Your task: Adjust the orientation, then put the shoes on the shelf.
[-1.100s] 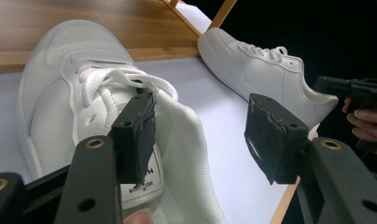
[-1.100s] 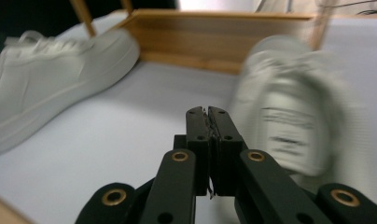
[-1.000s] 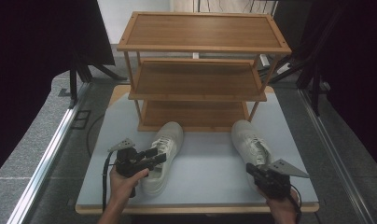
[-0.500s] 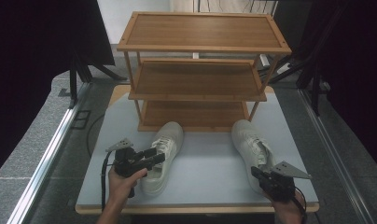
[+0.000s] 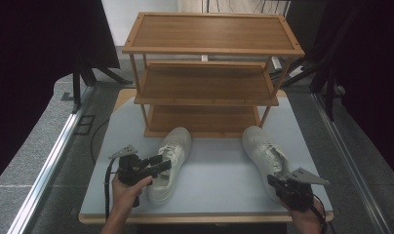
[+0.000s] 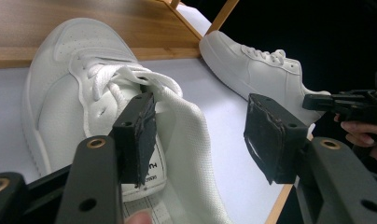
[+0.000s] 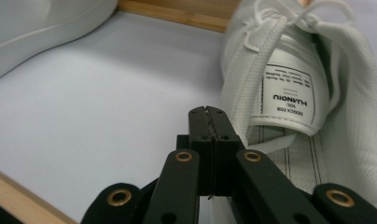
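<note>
White leather is what both grippers are working at: two white lace-up sneakers are lying on the pale grey table top (image 5: 219, 180), toes pointing toward the three-tier wooden shoe rack (image 5: 207, 73) at the table's far side. The left white sneaker (image 5: 168, 163) is sitting just before the rack's bottom shelf, left of centre, and the right white sneaker (image 5: 265, 156) is lying well apart from it, toward the table's right edge.

The left gripper (image 5: 158, 165) is hovering at the left sneaker's collar with its jaws spread wide. In the left gripper view one pad is standing inside the shoe's opening, beside the tongue label, and the other is hanging clear outside the collar, so the pads are not pressing on anything.

The right gripper (image 7: 208, 123) is resting at the heel end of the right sneaker with its jaws pressed fully together. Its tips are sitting just beside the heel collar, and nothing is showing between them.
</note>
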{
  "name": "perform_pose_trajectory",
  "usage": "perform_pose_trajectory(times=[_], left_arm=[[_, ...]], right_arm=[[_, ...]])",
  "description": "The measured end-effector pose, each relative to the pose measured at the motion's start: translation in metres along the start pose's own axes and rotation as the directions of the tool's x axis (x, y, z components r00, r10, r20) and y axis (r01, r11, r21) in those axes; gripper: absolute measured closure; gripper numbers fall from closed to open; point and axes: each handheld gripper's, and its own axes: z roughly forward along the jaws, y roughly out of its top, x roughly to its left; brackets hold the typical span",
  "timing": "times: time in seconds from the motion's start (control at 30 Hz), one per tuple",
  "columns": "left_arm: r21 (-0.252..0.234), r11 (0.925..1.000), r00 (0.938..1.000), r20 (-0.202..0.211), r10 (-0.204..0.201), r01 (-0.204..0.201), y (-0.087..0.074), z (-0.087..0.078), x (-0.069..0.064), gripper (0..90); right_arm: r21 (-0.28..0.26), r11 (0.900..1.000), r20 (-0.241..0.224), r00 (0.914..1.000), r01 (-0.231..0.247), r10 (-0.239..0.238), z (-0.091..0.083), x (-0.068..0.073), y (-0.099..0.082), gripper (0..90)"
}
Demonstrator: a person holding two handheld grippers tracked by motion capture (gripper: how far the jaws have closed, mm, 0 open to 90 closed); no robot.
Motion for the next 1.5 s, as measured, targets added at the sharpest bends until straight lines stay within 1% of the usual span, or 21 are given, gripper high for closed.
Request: perform_pose_trajectory(times=[0.1, 0.17, 0.3, 0.4, 0.43, 0.53, 0.57, 0.6, 0.67, 0.7, 0.77, 0.93, 1.0, 1.03, 1.1, 1.17, 1.2, 1.23, 1.27, 1.47, 1.5], left_arm=[[0.002, 1.0000, 1.0000, -0.005, -0.004, 0.004, 0.000, -0.001, 0.001, 43.5], [0.000, 1.0000, 1.0000, -0.005, -0.005, 0.005, 0.001, -0.001, 0.001, 43.6], [-0.002, 1.0000, 1.0000, -0.006, -0.003, 0.003, 0.001, -0.001, 0.001, 43.6], [-0.006, 1.0000, 1.0000, -0.009, 0.000, 0.000, 0.002, -0.002, 0.000, 43.5], [-0.010, 0.9999, 1.0000, -0.008, 0.002, -0.002, 0.003, -0.003, -0.001, 43.5], [-0.019, 0.9998, 0.9999, -0.009, 0.007, -0.007, 0.006, -0.005, -0.002, 43.5], [-0.023, 0.9992, 0.9984, -0.045, 0.033, -0.034, 0.007, -0.007, -0.004, 43.5], [-0.023, 0.9992, 0.9984, -0.045, 0.033, -0.034, 0.007, -0.007, -0.004, 43.5], [-0.021, 0.9960, 0.9904, -0.109, 0.084, -0.087, 0.008, -0.010, -0.007, 43.5], [-0.032, 0.9953, 0.9896, -0.114, 0.087, -0.092, 0.009, -0.013, -0.008, 43.5], [-0.041, 0.9953, 0.9896, -0.119, 0.082, -0.087, 0.010, -0.016, -0.007, 43.4], [-0.045, 0.9960, 0.9886, -0.133, 0.071, -0.078, 0.011, -0.019, -0.004, 43.2], [-0.031, 0.9962, 0.9866, -0.145, 0.075, -0.081, 0.011, -0.016, -0.003, 43.1], [-0.031, 0.9962, 0.9866, -0.145, 0.075, -0.081, 0.011, -0.016, -0.003, 43.0], [-0.009, 0.9963, 0.9840, -0.158, 0.083, -0.086, 0.009, -0.011, -0.002, 42.9], [0.000, 0.9963, 0.9828, -0.164, 0.085, -0.086, 0.008, -0.009, -0.001, 42.8], [0.012, 0.9963, 0.9818, -0.170, 0.086, -0.085, 0.007, -0.006, 0.001, 42.8], [0.012, 0.9963, 0.9818, -0.170, 0.086, -0.085, 0.007, -0.006, 0.001, 42.8], [0.022, 0.9960, 0.9799, -0.178, 0.089, -0.087, 0.005, -0.004, 0.002, 42.8], [0.045, 0.9951, 0.9738, -0.207, 0.095, -0.087, 0.000, -0.001, 0.005, 43.3], [0.051, 0.9947, 0.9714, -0.216, 0.099, -0.090, 0.000, 0.000, 0.005, 43.7]], right_arm=[[0.000, 0.9994, -0.010, 0.9994, -0.034, 0.034, -0.004, -0.010, -0.001, 90.0], [0.009, 0.9993, -0.009, 0.9993, -0.036, 0.036, -0.005, -0.013, -0.002, 90.0], [0.000, 0.9985, -0.030, 0.9980, -0.055, 0.055, -0.006, -0.017, -0.004, 90.0], [0.004, 0.9987, -0.036, 0.9981, -0.050, 0.050, -0.006, -0.016, -0.004, 89.3], [-0.002, 0.9991, -0.042, 0.9982, -0.043, 0.043, -0.006, -0.015, -0.005, 85.4], [-0.050, 0.9969, -0.091, 0.9943, -0.061, 0.056, -0.009, -0.014, -0.003, 70.8], [-0.078, 0.9949, -0.096, 0.9938, -0.064, 0.056, -0.013, -0.013, -0.001, 64.8], [-0.078, 0.9949, -0.096, 0.9938, -0.064, 0.056, -0.013, -0.013, -0.001, 64.8], [-0.103, 0.9933, -0.101, 0.9940, -0.053, 0.042, -0.015, -0.011, 0.001, 59.7], [-0.121, 0.9918, -0.090, 0.9954, -0.043, 0.032, -0.017, -0.010, 0.005, 53.4], [-0.141, 0.9894, -0.067, 0.9974, -0.036, 0.026, -0.019, -0.011, 0.009, 47.1], [-0.167, 0.9853, -0.030, 0.9990, -0.037, 0.032, -0.024, -0.020, 0.016, 43.5], [-0.177, 0.9832, -0.003, 0.9990, -0.045, 0.045, -0.026, -0.030, 0.019, 42.7], [-0.177, 0.9832, -0.003, 0.9990, -0.045, 0.045, -0.026, -0.030, 0.019, 42.7], [-0.184, 0.9813, 0.017, 0.9980, -0.057, 0.061, -0.027, -0.044, 0.020, 42.8], [-0.185, 0.9810, 0.021, 0.9977, -0.059, 0.064, -0.026, -0.049, 0.020, 43.0], [-0.177, 0.9825, 0.028, 0.9975, -0.058, 0.064, -0.024, -0.058, 0.020, 43.1], [-0.177, 0.9825, 0.028, 0.9975, -0.058, 0.064, -0.024, -0.058, 0.020, 43.1], [-0.159, 0.9867, 0.032, 0.9987, -0.035, 0.040, -0.019, -0.067, 0.020, 43.5], [-0.096, 0.9953, 0.009, 0.9998, -0.017, 0.018, -0.003, -0.083, 0.022, 43.8], [-0.072, 0.9973, -0.017, 0.9998, -0.015, 0.013, 0.004, -0.088, 0.023, 42.5]])
